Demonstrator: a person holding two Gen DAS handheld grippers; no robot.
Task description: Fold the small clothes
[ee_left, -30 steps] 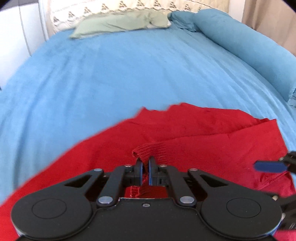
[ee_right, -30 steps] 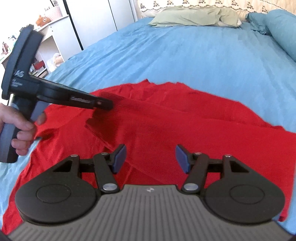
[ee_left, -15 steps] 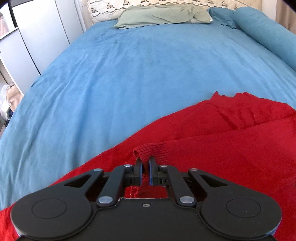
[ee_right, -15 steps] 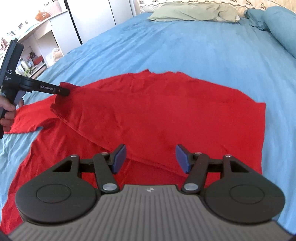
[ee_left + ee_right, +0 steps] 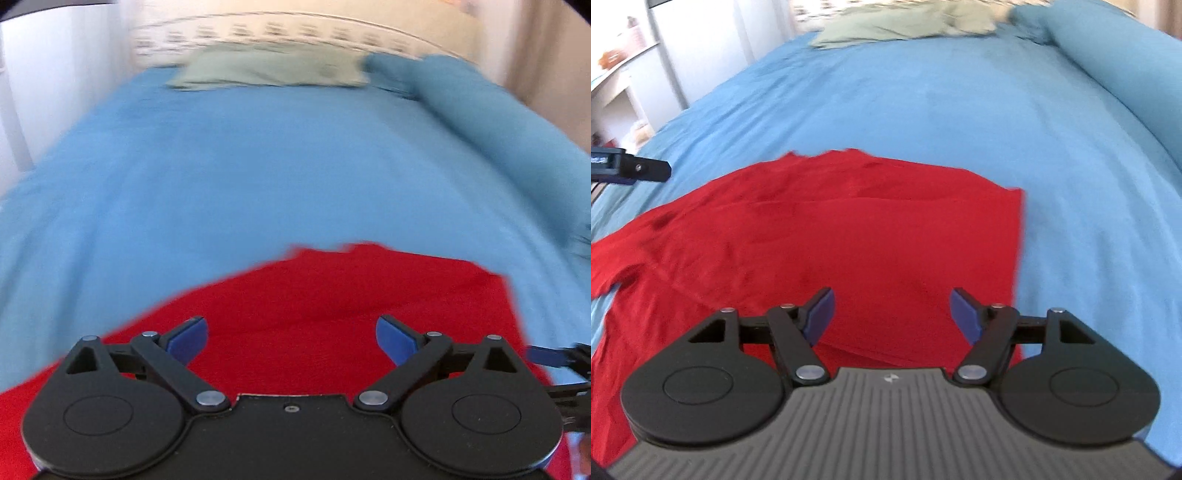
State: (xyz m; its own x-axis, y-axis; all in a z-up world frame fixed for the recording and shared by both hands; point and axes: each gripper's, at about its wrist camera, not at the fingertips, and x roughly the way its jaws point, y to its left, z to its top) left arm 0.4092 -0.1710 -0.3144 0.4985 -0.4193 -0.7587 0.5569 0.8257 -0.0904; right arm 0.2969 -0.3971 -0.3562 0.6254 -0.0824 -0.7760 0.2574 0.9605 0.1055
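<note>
Blue bedspread (image 5: 923,110) fills both of my views, with the red garment (image 5: 849,240) spread flat on its near part.

Nearest in the left wrist view: my left gripper (image 5: 291,338), jaws spread wide, having just been opening. Nothing sits between the blue pads (image 5: 186,339); only flat red cloth lies below them. At that view's right edge a blue fingertip of the other tool pokes in.

Right wrist view, near: my right gripper (image 5: 890,314), jaws also apart and just opened a little further, nothing pinched, hanging over the garment's near right part. A sleeve is folded across the body of the garment, its edge running diagonally from near centre to the left. Right edge of the garment lies straight; the collar end is farther out. A black finger of the left tool shows at the far left, clear of the cloth.

Far end: a pale green pillow (image 5: 897,24), a blue bolster (image 5: 1126,62) along the right side, white cupboards (image 5: 698,48) at left. Left view is motion-blurred.
</note>
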